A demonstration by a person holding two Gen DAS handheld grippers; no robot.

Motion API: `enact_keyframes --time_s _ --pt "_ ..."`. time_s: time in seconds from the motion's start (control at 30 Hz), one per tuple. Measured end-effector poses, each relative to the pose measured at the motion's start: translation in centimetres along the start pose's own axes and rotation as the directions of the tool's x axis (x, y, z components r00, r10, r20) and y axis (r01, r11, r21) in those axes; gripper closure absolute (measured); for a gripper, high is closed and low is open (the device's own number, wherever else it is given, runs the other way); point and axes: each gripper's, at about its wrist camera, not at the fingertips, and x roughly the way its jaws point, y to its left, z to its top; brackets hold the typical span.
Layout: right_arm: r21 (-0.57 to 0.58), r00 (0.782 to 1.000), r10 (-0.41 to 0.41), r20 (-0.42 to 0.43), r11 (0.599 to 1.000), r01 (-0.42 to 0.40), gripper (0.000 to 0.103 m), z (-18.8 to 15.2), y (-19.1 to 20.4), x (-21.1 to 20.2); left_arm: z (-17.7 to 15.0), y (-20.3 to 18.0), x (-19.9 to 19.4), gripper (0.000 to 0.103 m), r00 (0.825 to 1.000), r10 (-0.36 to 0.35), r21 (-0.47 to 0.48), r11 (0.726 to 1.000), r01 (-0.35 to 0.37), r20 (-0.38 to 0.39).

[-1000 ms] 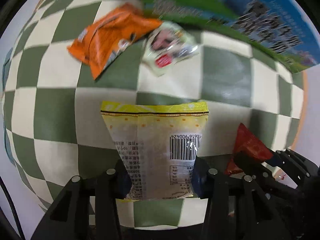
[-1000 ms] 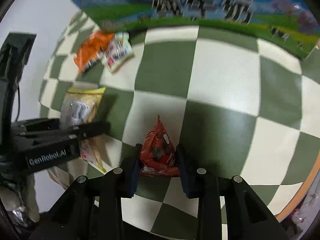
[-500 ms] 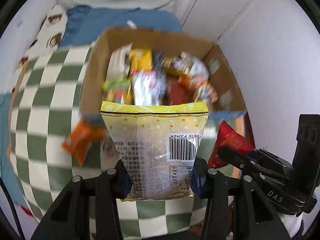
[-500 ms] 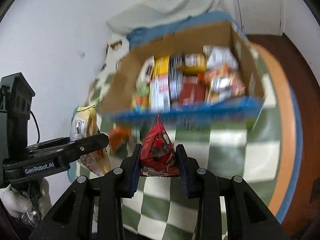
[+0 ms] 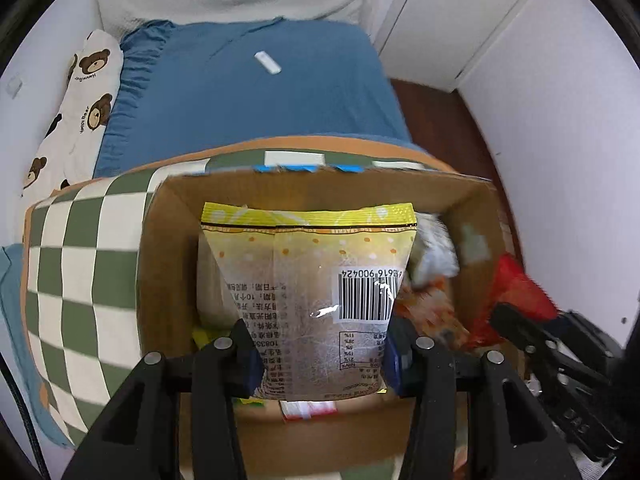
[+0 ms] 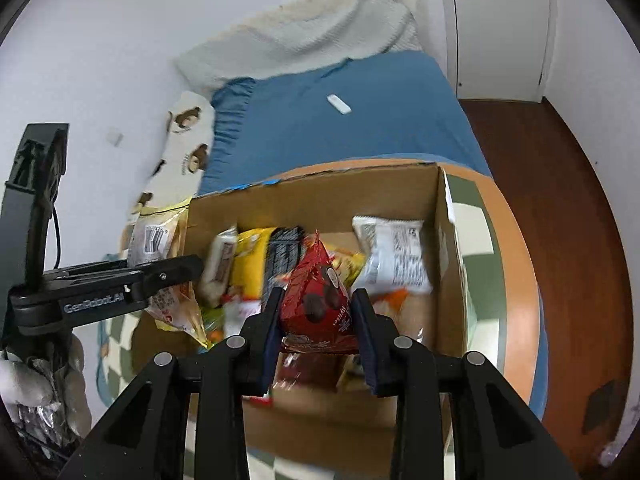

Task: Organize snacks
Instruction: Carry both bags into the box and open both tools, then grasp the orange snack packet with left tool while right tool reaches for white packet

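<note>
My left gripper (image 5: 320, 354) is shut on a yellow snack bag (image 5: 312, 280) with a barcode, held over the open cardboard box (image 5: 160, 264). My right gripper (image 6: 318, 330) is shut on a red triangular snack pack (image 6: 316, 304), also above the box (image 6: 440, 264). Inside the box lie several packets: a white one (image 6: 394, 256), a yellow one (image 6: 250, 268) and others, partly blurred. In the right wrist view the left gripper (image 6: 160, 276) appears at the left with the yellow bag (image 6: 152, 236). In the left wrist view the red pack (image 5: 516, 292) shows at the right.
The box stands on a green-and-white checked cloth (image 5: 80, 272) over a round table with an orange rim (image 6: 516, 264). Beyond it is a bed with a blue sheet (image 5: 248, 92) and a bear-print pillow (image 5: 80, 92). White cupboard doors (image 5: 460, 12) and a dark wood floor (image 6: 560, 184) lie to the right.
Both grippers rose and swung from the checked tabletop toward the box, carrying their packs. The box interior now lies right under them; the orange packet on the cloth has left view.
</note>
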Motion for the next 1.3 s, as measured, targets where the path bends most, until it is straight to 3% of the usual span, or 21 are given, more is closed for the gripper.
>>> enact_keyframes --time_s 0.23,0.33,0.43,0.47,0.5,0.57,0.6,0.97,1.3 --pt "-0.009 0.986 -0.149 -0.079 0.989 0.148 0.067 3.4 -1.2 4.6 3.2 1.8 5.9 0.059 0.994 0.048 -0.018 0.999 -0.051 -0.103" --pt "-0.001 0.982 -0.165 -0.096 0.986 0.166 0.066 3.3 -1.6 5.0 4.2 2.1 7.1 0.059 0.991 0.054 -0.012 0.998 -0.056 -0.122" --pt "0.006 0.972 -0.200 -0.126 0.979 0.202 0.055 3.3 -2.1 5.8 4.6 2.1 8.3 0.058 0.985 0.046 -0.006 0.999 -0.048 -0.166" --pt "0.008 0.968 -0.212 -0.132 0.977 0.215 0.038 3.3 -2.1 6.0 4.7 2.0 8.5 0.051 0.984 0.044 -0.008 0.999 -0.046 -0.170" --pt "0.010 0.966 -0.219 -0.138 0.975 0.223 0.018 3.3 -2.2 6.3 4.7 2.0 8.6 0.034 0.985 0.041 -0.008 0.999 -0.043 -0.168" --pt "0.024 0.968 -0.200 -0.151 0.978 0.206 0.012 3.4 -2.3 6.8 4.9 1.9 8.5 0.010 0.986 0.032 -0.010 0.999 -0.034 -0.165" --pt "0.025 0.965 -0.208 -0.159 0.976 0.215 0.010 3.3 -2.2 6.9 5.0 2.0 8.4 0.009 0.986 0.031 -0.015 0.999 -0.034 -0.161" --pt "0.017 0.965 -0.221 -0.143 0.974 0.225 0.007 2.0 -0.7 7.0 3.2 2.5 4.9 0.009 0.995 0.051 -0.022 0.998 -0.053 -0.088" --pt "-0.035 0.977 -0.208 -0.055 0.978 0.207 0.007 -2.1 2.8 3.8 -3.5 3.1 -1.0 0.009 0.992 0.106 -0.033 0.994 -0.104 0.075"
